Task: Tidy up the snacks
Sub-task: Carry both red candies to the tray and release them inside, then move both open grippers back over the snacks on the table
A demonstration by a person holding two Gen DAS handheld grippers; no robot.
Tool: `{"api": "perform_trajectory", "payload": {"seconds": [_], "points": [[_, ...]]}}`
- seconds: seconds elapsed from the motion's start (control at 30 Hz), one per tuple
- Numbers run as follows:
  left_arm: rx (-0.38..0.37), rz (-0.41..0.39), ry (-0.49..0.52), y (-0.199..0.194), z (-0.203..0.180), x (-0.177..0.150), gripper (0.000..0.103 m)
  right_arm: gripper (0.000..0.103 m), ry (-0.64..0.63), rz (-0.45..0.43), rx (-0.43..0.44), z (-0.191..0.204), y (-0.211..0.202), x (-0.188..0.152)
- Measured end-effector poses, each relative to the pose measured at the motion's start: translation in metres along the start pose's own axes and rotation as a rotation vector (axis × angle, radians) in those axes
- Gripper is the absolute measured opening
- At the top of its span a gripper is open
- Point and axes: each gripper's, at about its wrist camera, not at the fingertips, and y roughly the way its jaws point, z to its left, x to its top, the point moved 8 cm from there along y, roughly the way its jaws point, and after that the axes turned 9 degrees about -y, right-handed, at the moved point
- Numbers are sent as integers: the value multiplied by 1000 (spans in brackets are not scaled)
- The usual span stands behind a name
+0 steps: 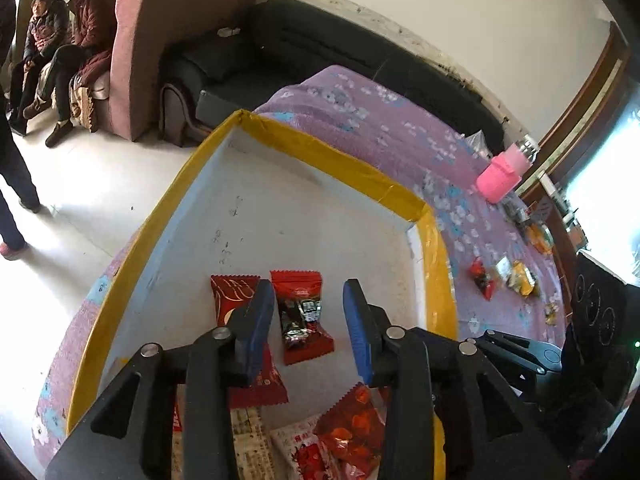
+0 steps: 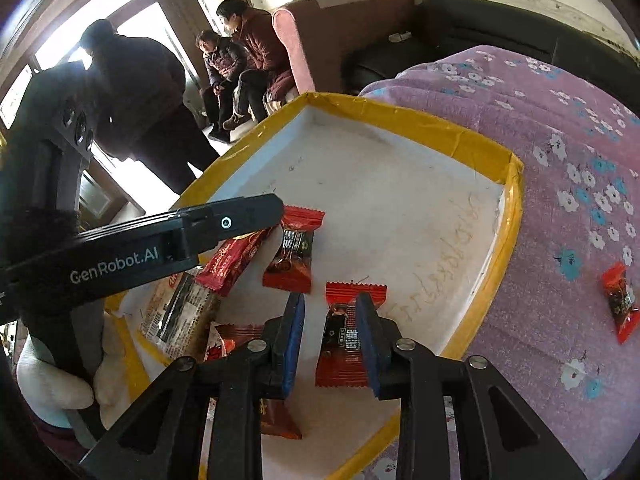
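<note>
A white box with yellow-taped rim (image 1: 332, 152) (image 2: 404, 120) lies on a purple flowered cloth. Several red snack packets lie inside. My left gripper (image 1: 306, 308) is open above the box, with a red-black candy packet (image 1: 302, 316) lying on the floor between its fingers. My right gripper (image 2: 330, 320) is open over the box; another red-black candy packet (image 2: 346, 336) lies on the box floor between its blue pads, close to the right pad (image 2: 366, 336). The left gripper's body shows in the right wrist view (image 2: 160, 240). More snacks (image 1: 500, 276) lie loose on the cloth, one in the right view (image 2: 620, 304).
A pink bottle (image 1: 504, 172) stands on the cloth at the far right. A black sofa (image 1: 320, 52) and pink armchair (image 1: 148, 40) stand behind. Two people sit at the back (image 2: 240, 60); another stands close by on the left (image 2: 132, 100).
</note>
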Motion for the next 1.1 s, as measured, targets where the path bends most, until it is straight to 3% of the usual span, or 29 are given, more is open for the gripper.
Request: {"api": "perform_trajectory", "payload": {"seconds": [0.07,0.13,0.23,0.37,0.43,0.5,0.6,0.7,0.8,0.97,1.1], "points": [[-5,-27,-5,-10,-3,0,41,35,-6,-28,-15,0,-13,0],[-4,-47,-10,-17,-7,1,62,39,-7,-55,-23,-3,-25,0],[-37,-82,-12,-30,-18,-1,71,46,-8,-110,-61,-11,-52,-1],[-133,-84,-13,-43,-41,-9,72,53,-6,-197,-146,-31,-96,-4],[-195,-95,-4,-52,-56,-13,72,62,-11,-246,-205,-44,-120,-6],[-246,-111,16,-65,-73,-17,72,77,-8,-303,-261,-58,-146,-8],[-309,-97,47,-83,-100,-23,72,81,25,-345,-301,-87,-182,-18],[-303,-114,93,-101,-125,-24,73,81,114,-372,-351,-129,-226,-27],[-235,-152,119,-121,-143,-19,87,81,173,-413,-428,-164,-277,-33],[-201,-183,203,-148,-179,-5,87,81,280,-480,-559,-232,-374,-36],[-126,-263,233,-176,-199,27,87,81,293,-500,-734,-273,-447,-31]]}}
